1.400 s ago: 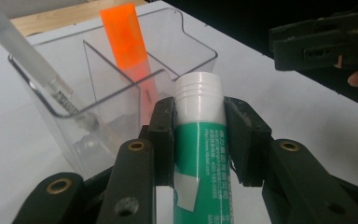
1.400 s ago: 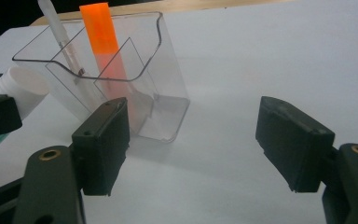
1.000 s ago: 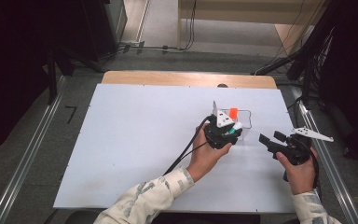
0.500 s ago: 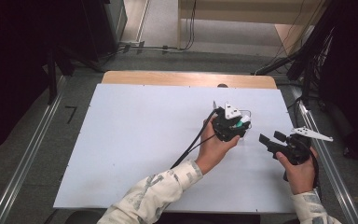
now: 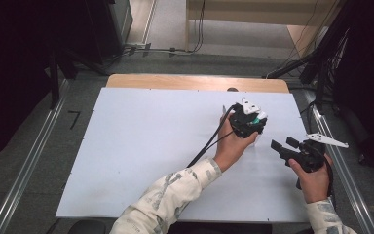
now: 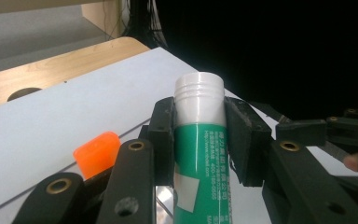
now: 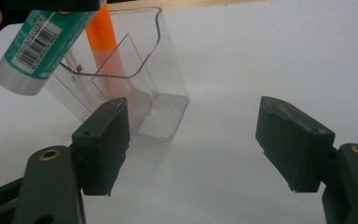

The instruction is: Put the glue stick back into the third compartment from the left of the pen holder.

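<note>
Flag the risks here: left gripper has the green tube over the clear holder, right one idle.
1. The left gripper pinches the green tube high, just below its white cap; the long body hangs free and could swing or slip.
2. The clear holder stands unheld on the table; the right gripper is open short of it, so a misaimed tube might tip it.
3. The orange marker already inside may block the tube's entry.
</note>
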Available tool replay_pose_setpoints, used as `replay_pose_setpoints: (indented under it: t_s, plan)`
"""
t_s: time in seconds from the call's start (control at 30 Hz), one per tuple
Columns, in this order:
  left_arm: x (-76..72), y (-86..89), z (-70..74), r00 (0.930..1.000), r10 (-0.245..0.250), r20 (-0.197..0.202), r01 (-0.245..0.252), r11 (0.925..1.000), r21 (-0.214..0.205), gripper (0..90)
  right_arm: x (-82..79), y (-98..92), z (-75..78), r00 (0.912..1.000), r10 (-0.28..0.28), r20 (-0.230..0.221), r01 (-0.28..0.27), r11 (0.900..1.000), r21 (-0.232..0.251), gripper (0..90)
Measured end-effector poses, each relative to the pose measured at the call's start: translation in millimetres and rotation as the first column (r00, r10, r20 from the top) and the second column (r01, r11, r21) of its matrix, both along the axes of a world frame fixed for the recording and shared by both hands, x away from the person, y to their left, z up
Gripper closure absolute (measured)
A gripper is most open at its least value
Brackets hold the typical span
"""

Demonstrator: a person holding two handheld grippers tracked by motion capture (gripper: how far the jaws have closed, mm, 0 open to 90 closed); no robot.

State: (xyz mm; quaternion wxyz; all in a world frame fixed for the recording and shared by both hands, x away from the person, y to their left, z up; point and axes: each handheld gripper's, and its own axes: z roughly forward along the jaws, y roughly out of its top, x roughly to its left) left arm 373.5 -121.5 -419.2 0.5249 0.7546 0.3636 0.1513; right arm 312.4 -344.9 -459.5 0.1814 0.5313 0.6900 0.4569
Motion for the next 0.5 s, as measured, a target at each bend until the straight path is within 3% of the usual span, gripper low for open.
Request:
replay_pose_setpoints:
  t_s: [0.5]
  plan:
    - [23.3, -15.8, 1.0, 0.9999, 0.014, 0.001, -0.014, 0.9997, -0.021, 65.9, 0.6, -0.8, -0.7, 1.0000, 0.002, -0.003, -0.002, 1.0000, 0.004, 24.5]
